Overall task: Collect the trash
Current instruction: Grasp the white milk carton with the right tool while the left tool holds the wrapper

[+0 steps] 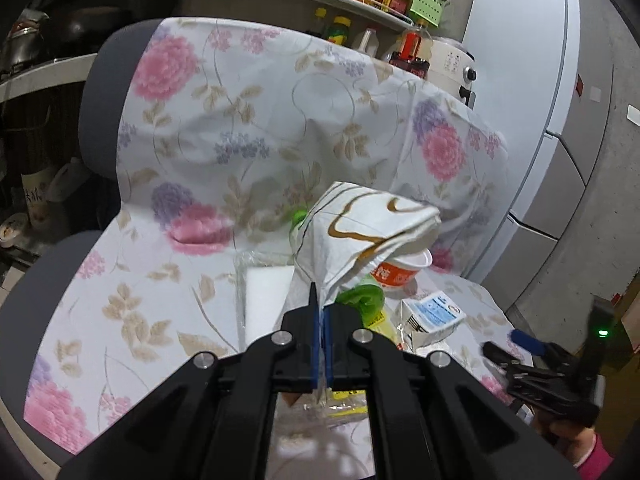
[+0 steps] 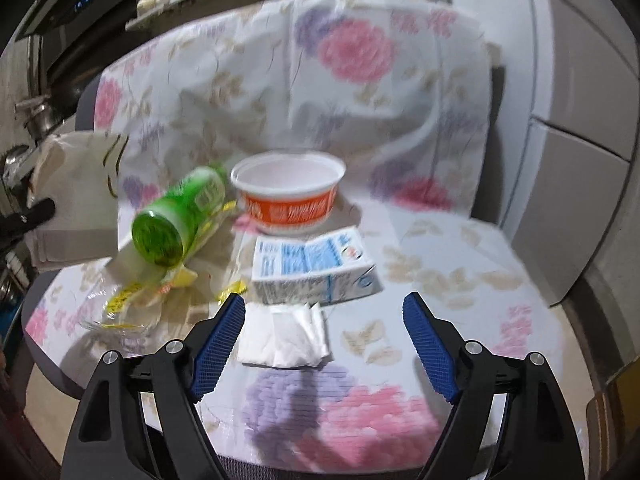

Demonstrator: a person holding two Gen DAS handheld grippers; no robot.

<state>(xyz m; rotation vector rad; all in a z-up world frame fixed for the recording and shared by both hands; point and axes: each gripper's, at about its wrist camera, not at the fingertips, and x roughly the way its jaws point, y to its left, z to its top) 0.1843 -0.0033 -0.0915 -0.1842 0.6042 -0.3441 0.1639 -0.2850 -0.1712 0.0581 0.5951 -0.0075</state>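
Trash scattered over a chair seat draped in flowered cloth: folded tissue at 6 o'clock, milk carton just behind, orange cup at 12, green bottle lying at 10. Light, crushable stuff; tissue limp, best pinched mid-fold. Right hand-held gripper spread wide above it. Left hand-held gripper pressed together on a white bag.
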